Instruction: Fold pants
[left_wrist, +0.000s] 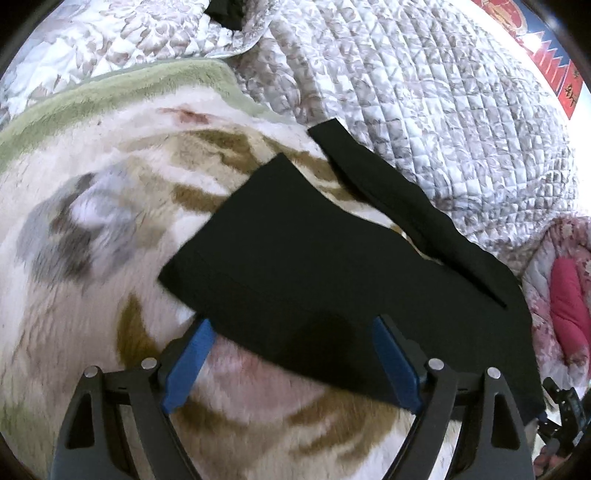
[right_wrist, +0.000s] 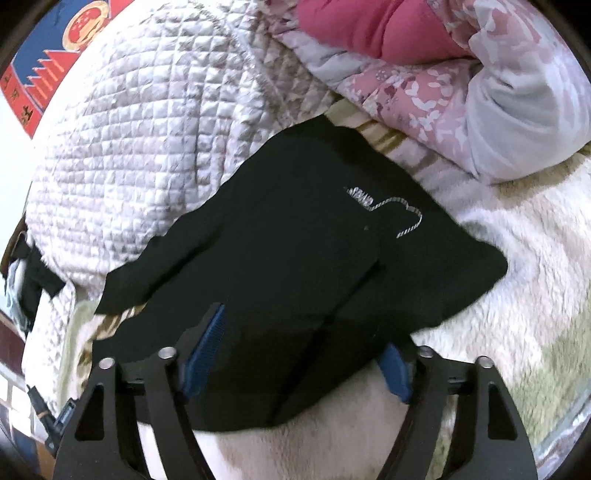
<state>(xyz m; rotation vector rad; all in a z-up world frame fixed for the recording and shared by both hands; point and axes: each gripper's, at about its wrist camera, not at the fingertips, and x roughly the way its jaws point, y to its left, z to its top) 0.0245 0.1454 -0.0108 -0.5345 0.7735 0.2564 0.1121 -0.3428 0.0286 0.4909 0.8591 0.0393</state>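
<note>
bed fills both views, a quilted grey-white coverlet (left_wrist: 424, 110) further back and a plush cream blanket (left_wrist: 74, 295) with tan and green patches nearer me, which is the flat soft patch i'm folding on. pink floral bedding (right_wrist: 424, 96) is bunched off to the side, out of the way. black pants (left_wrist: 295, 258) lie spread across the plush blanket, one leg (left_wrist: 399, 192) reaching onto the quilt, legs apart, so not yet folded, i'd say. a small silver outline logo (right_wrist: 391, 210) faces up near the waist end. my left tongs (left_wrist: 291, 354) are released, blue pads wide on either side of a pants edge, not pinching. my right tongs (right_wrist: 306, 350) also released, cloth between the pads but no pad pressing it. both sit low over the near edge, probably lining up a grab.
</note>
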